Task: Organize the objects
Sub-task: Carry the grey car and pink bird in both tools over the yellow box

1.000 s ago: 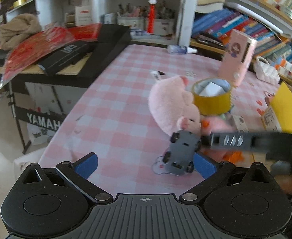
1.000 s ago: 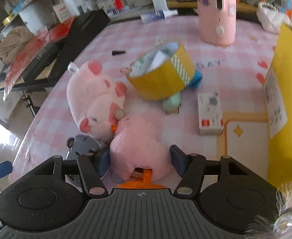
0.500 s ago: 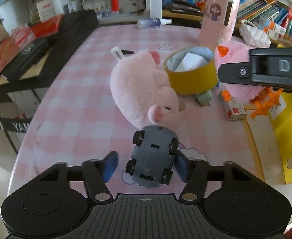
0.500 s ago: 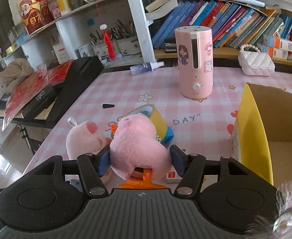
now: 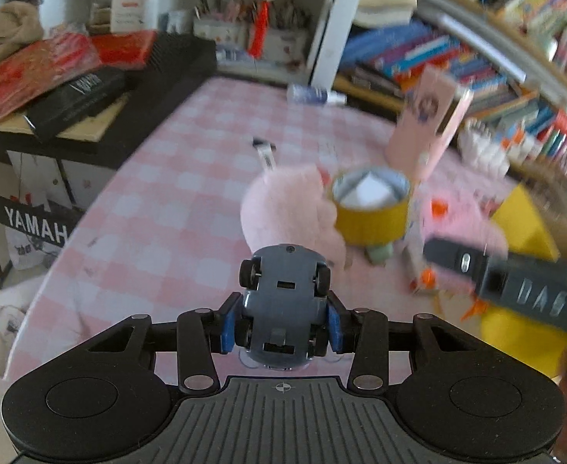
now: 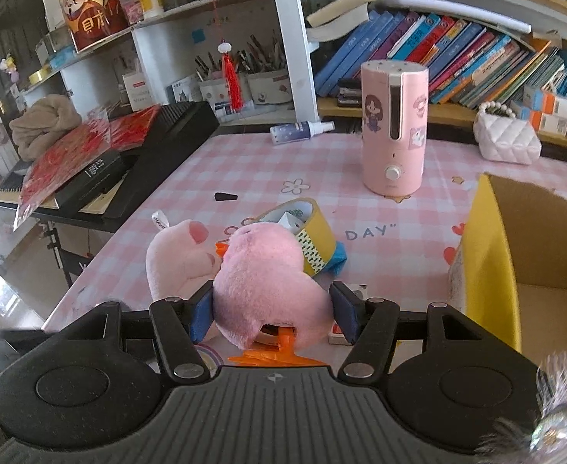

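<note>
Left wrist view: my left gripper [image 5: 281, 326] closing on small grey plastic toy car [image 5: 285, 301], belly-up, blue pads squeezing its flanks near back wheels. Guessing side grip because wheels would roll otherwise. Car sits over pink checkered tablecloth [image 5: 159, 208], near light pink plush pig [image 5: 283, 208].

Right wrist view: my right gripper [image 6: 272, 311] clamped around fluffy pink plush bird with orange feet [image 6: 268, 286], held above table. Yellow-sided cardboard box [image 6: 492, 270] open just right, so probably drop-off spot.

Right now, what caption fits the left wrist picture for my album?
Left tool closing on an upside-down grey toy car above the pink checked table.
</note>
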The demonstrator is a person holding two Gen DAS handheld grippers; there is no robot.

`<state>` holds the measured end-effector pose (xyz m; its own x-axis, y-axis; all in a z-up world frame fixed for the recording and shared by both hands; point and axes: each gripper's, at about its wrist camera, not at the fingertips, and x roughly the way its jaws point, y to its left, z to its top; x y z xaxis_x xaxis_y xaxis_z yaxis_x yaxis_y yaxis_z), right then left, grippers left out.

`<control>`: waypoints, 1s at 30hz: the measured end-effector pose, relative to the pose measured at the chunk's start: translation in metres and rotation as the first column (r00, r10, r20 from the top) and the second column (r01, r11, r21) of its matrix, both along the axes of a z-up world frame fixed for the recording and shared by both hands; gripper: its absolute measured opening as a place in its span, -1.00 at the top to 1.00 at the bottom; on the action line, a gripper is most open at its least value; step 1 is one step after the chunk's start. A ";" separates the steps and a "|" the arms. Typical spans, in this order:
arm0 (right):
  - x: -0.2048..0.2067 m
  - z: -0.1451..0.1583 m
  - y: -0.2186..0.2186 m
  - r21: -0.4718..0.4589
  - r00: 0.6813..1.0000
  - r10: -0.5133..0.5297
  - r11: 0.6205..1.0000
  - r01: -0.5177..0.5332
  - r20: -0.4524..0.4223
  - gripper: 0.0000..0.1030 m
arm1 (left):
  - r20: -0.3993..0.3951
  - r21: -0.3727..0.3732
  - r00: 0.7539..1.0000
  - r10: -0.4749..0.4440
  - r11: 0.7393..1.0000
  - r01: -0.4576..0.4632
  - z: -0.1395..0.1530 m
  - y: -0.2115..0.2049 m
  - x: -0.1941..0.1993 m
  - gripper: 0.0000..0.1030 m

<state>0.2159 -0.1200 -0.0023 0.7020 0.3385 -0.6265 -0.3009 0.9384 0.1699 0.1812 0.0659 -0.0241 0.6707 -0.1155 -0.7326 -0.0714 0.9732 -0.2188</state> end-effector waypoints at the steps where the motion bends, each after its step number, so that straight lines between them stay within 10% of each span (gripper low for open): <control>1: -0.005 0.001 -0.001 -0.005 1.000 0.000 1.000 0.000 0.007 -0.16 | 0.014 -0.009 1.000 0.003 1.000 -0.003 0.005 0.003 -0.003 0.20; 30: -0.150 0.001 0.013 -0.013 0.992 -0.120 0.993 0.120 -0.022 -0.15 | 0.055 -0.051 0.993 -0.108 0.993 0.111 0.018 0.023 -0.130 0.20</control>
<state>0.0655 -0.1074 -0.0014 0.7224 0.2449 -0.6466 -0.1819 0.9696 0.1640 0.0513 0.0890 -0.0065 0.6891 -0.2288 -0.6876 0.0477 0.9611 -0.2720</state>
